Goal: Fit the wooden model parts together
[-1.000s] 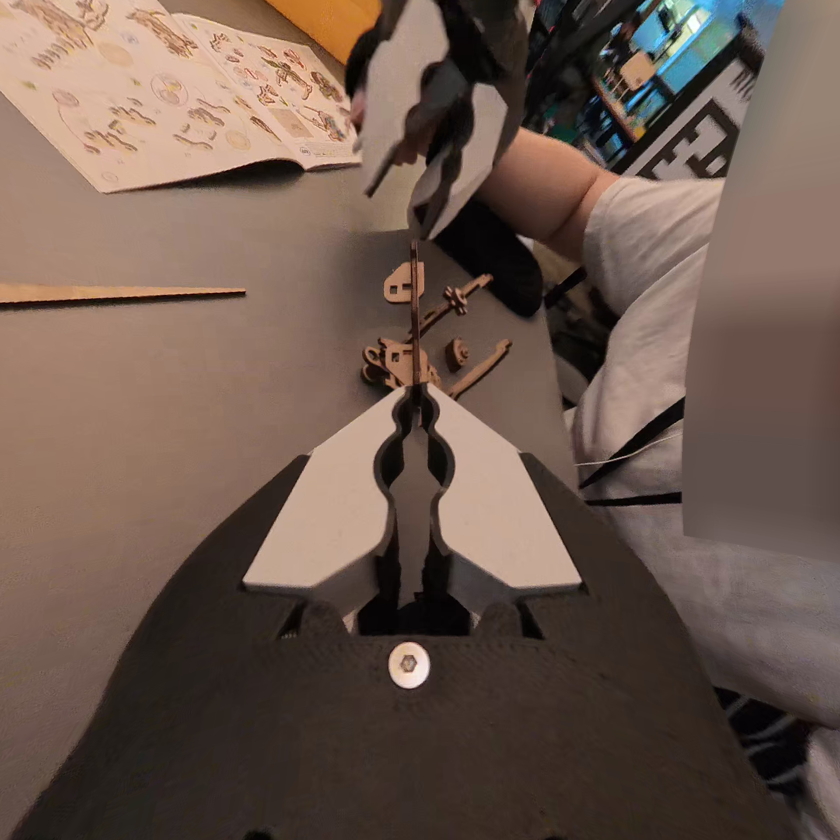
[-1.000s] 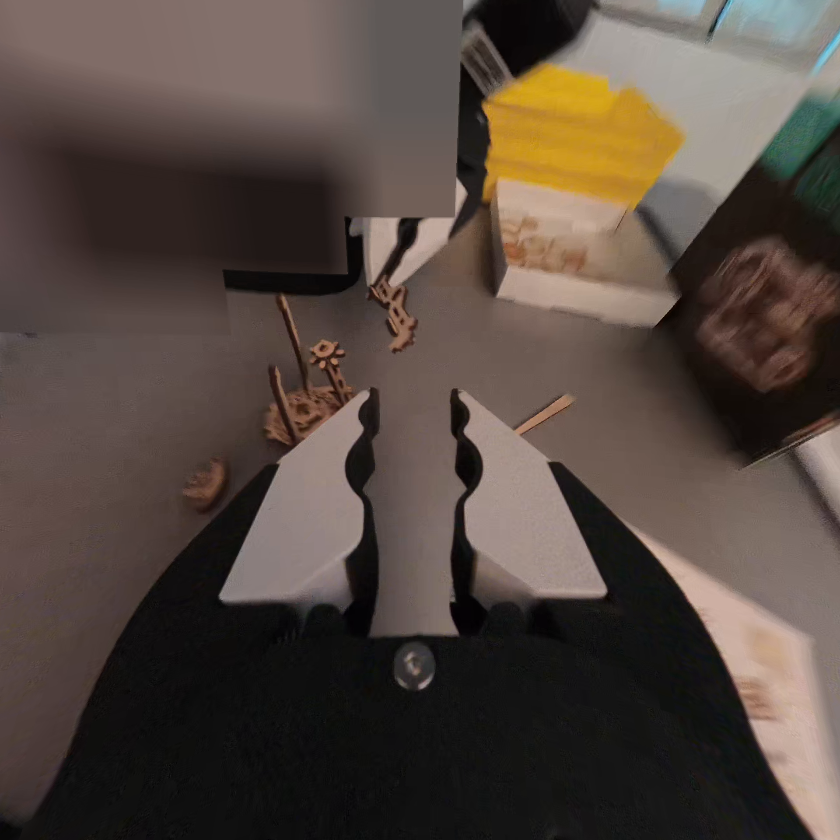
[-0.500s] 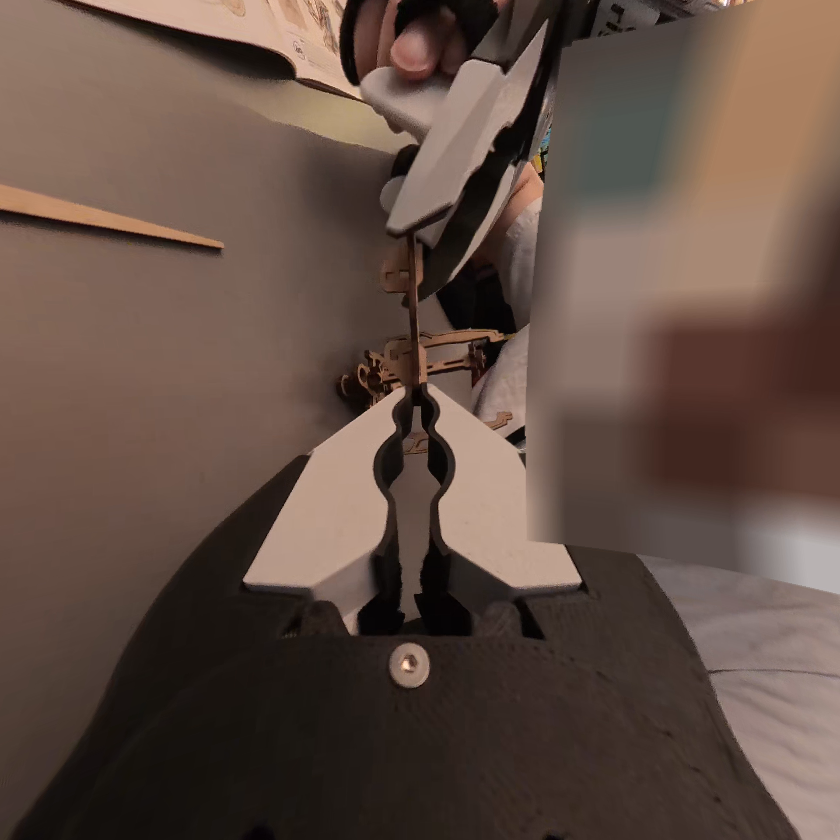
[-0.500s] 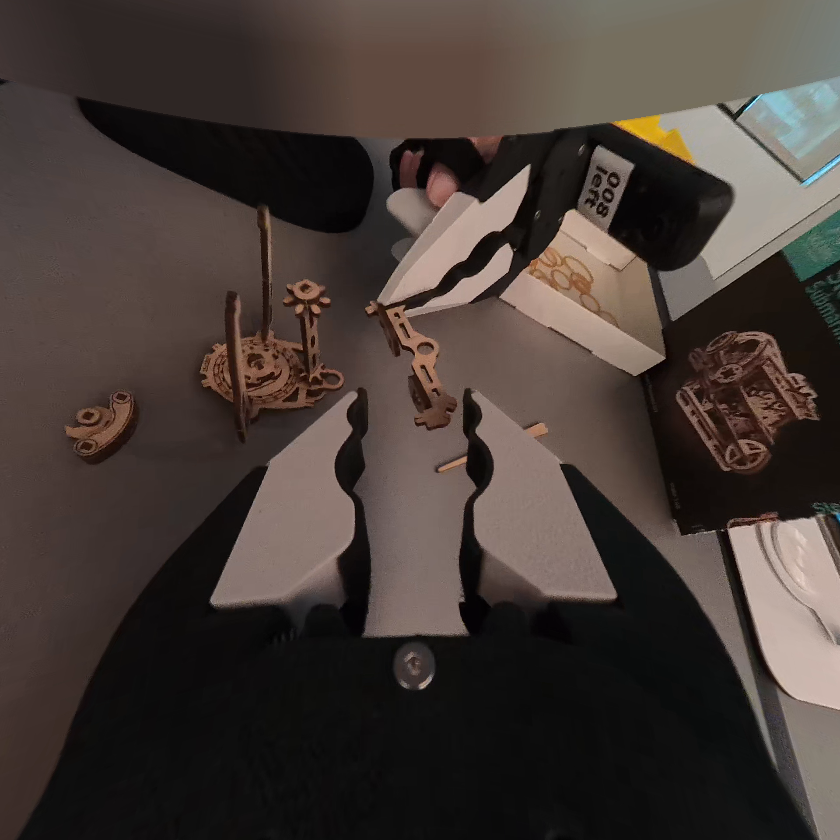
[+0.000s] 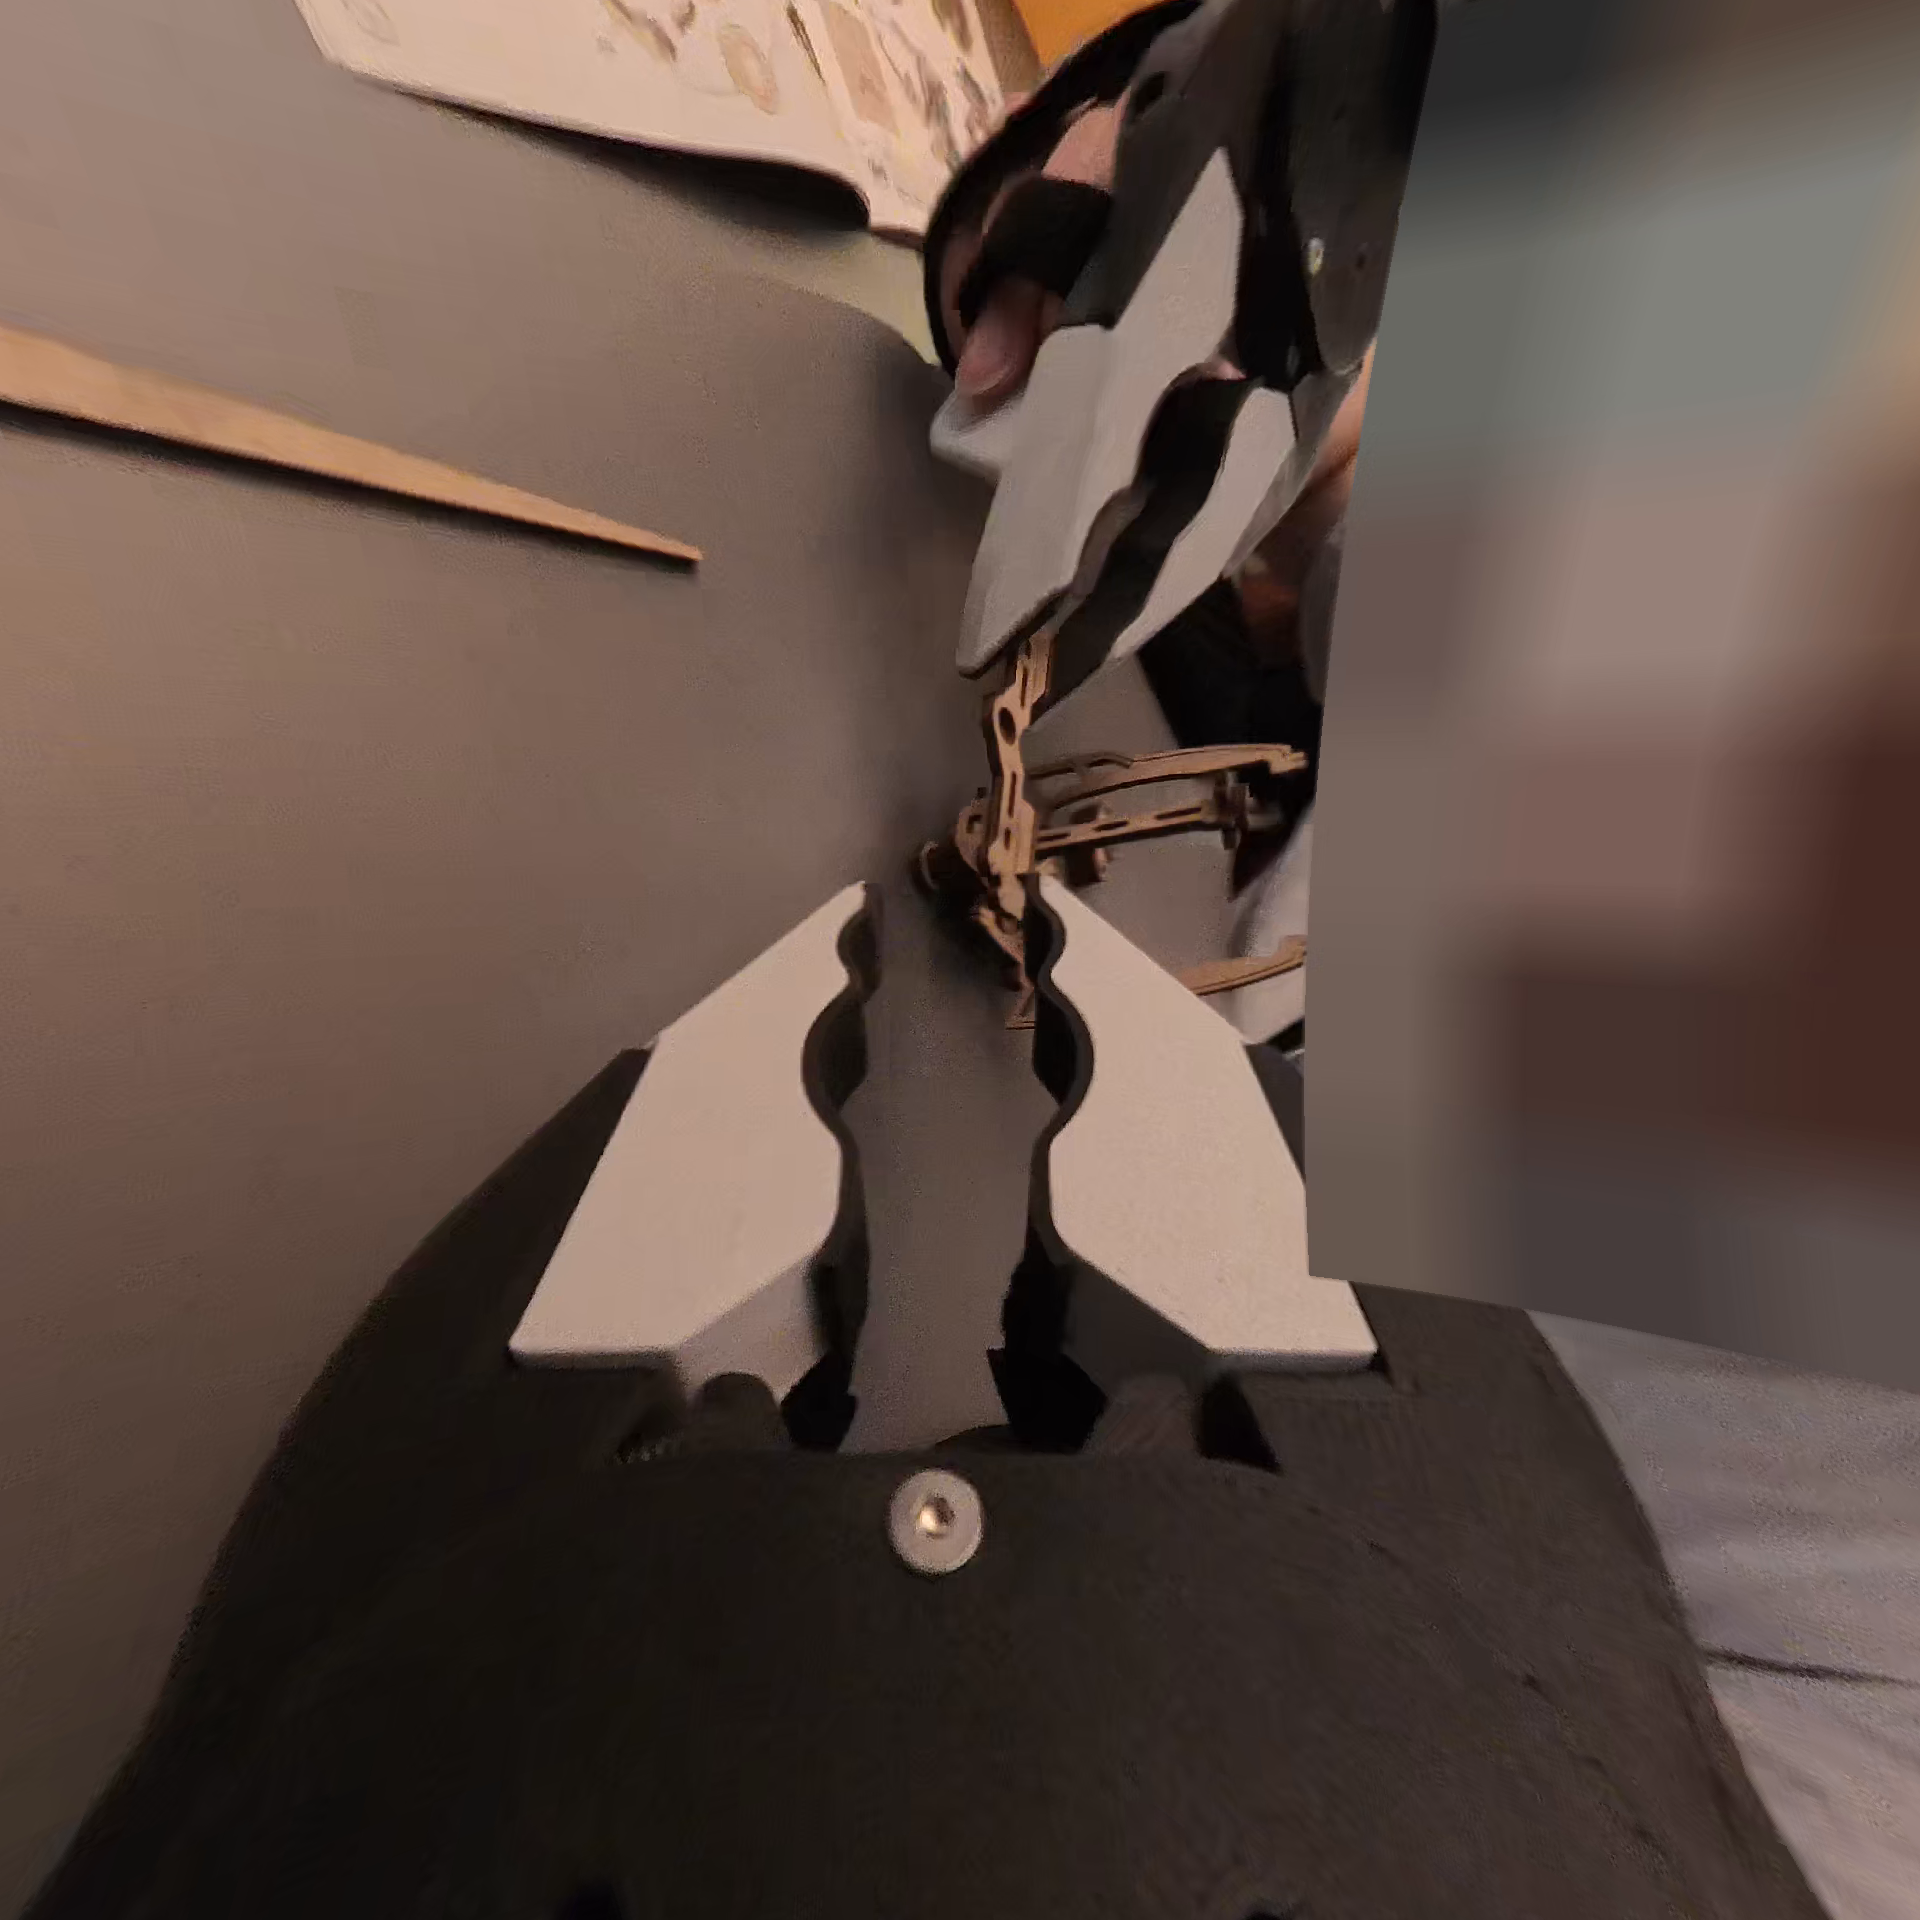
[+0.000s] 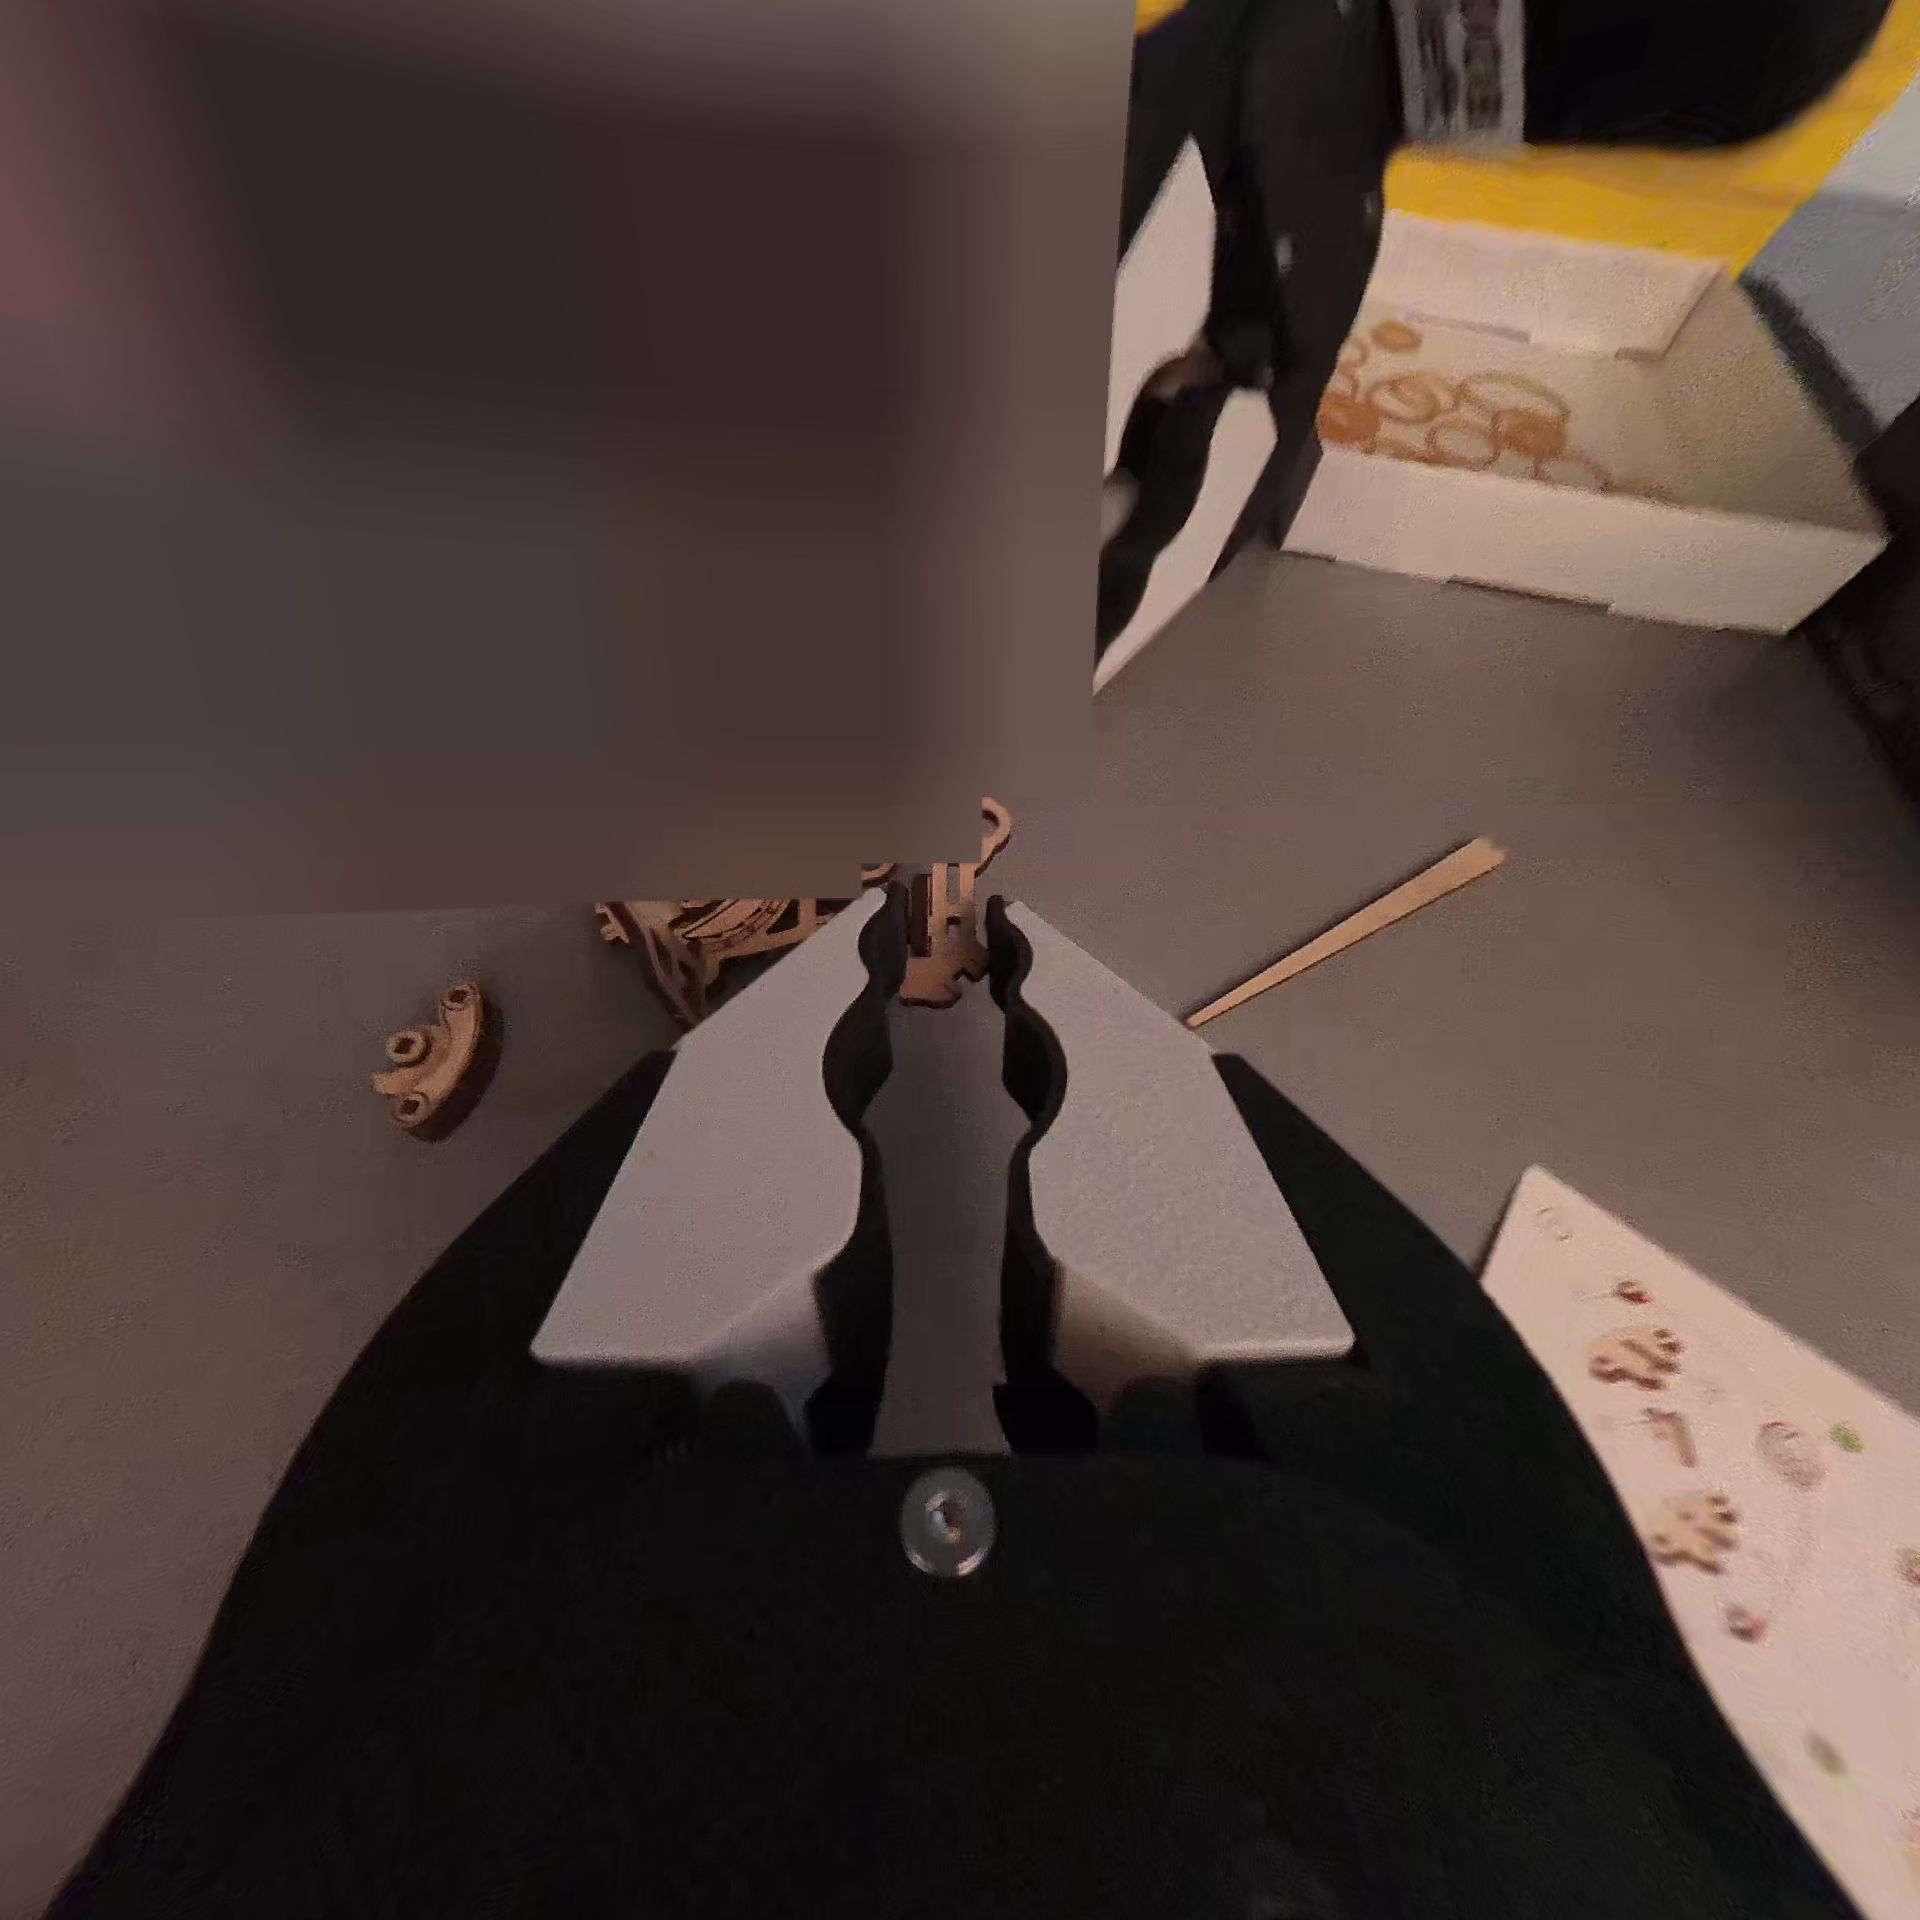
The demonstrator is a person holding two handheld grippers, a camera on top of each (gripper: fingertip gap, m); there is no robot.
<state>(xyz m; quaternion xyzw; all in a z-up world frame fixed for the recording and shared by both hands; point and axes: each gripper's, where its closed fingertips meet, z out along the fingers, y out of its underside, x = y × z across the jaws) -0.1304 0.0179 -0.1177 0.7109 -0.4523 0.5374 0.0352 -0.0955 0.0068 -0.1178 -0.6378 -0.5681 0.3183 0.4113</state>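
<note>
Left wrist view: the left gripper [image 5: 951, 904] is spread wide and holds nothing. One wooden strip [image 5: 1006, 769] runs lengthwise from its right fingertip to the far right gripper [image 5: 1070, 649], which pinches the strip's far end. The part-built model [image 5: 1122, 810] stands just behind, near the table [image 5: 312, 935] edge, with bare table to the left.

Right wrist view: the right gripper [image 6: 940, 904] is narrowed on the strip [image 6: 940, 945]. One curved piece [image 6: 436, 1060] lies on the left and one thin stick [image 6: 1351, 925] on the right.

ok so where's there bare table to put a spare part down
Bare grey table lies between the thin stick and the white box, and left of the curved piece. It is crowded around the part-built model.
</note>
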